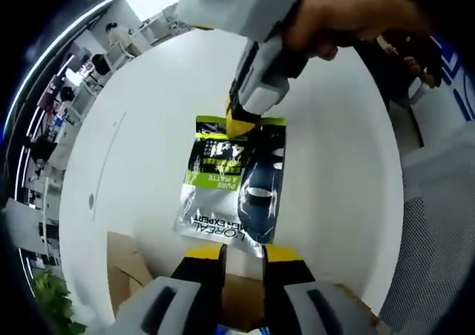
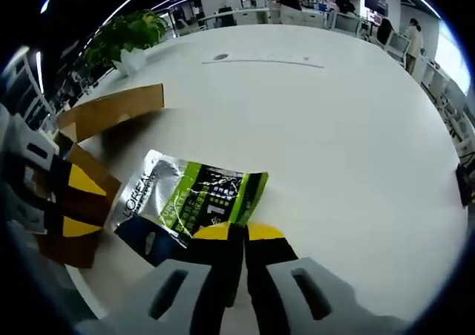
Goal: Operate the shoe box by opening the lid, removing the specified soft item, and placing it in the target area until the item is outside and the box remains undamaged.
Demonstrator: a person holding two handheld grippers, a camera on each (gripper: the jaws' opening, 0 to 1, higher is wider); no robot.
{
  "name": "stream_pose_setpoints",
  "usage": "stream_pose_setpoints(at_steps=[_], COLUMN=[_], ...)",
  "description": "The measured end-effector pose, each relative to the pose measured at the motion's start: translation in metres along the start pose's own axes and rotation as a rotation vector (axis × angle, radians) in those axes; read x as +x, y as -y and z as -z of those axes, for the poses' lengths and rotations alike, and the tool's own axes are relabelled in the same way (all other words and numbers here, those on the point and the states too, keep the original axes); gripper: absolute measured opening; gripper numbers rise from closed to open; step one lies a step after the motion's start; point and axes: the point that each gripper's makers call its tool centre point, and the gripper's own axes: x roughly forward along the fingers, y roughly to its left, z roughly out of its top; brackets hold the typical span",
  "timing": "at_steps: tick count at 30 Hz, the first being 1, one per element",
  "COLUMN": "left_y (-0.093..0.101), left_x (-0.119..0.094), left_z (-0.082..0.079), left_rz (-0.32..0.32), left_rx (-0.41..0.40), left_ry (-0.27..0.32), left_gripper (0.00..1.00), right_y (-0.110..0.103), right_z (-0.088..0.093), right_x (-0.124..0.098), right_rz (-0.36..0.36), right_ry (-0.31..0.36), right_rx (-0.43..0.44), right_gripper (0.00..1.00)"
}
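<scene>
- So the soft item, a flat foil pouch (image 1: 231, 183) with green and dark print, is already out of the shoe box (image 2: 104, 112) and lying on the white bench (image 1: 334, 164), just beside the open cardboard.
- The right tongs (image 2: 239, 235) are pinched shut on the pouch's green edge. In the left gripper view you can see them coming in from the far side and biting that same end (image 1: 239, 123).
- The left tongs (image 1: 243, 255) are narrow, tips right at the pouch's near silver edge. I honestly can't tell if they're gripping it or just touching.
- What could go wrong: if both tongs do have it and pull opposite ways, the foil could crease or tear at the seam. It's slick stuff too, so a thin edge grip might slip if lifted fast.
- Other worry: the pouch sits close to the box flaps (image 1: 126, 272). Dragging it sideways could snag a flap and bend or rip the cardboard, which fails the "undamaged" bit.
- Containers: the box is open, brown flaps up. I can't see the inside well enough to say if anything else is in there.
</scene>
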Motion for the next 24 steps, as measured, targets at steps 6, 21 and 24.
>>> stream_pose_setpoints(at_steps=[6,21,24], left_y=[-0.003,-0.01,-0.011], left_x=[-0.012,-0.049,-0.058], left_z=[-0.008,-0.016,-0.015], left_rz=[-0.005,-0.021,-0.019], left_rx=[-0.066,-0.226,-0.269], left_ry=[0.078,0.234,0.277], left_gripper=[0.21,0.3,0.31], right_y=[0.008,0.002,-0.002], right_z=[-0.001,-0.006,-0.007], right_x=[-0.007,-0.04,-0.049], right_rz=[0.026,0.027,0.02], right_ry=[0.01,0.045,0.054], right_rx=[-0.02,-0.046,-0.048], right_gripper=[0.1,0.27,0.31])
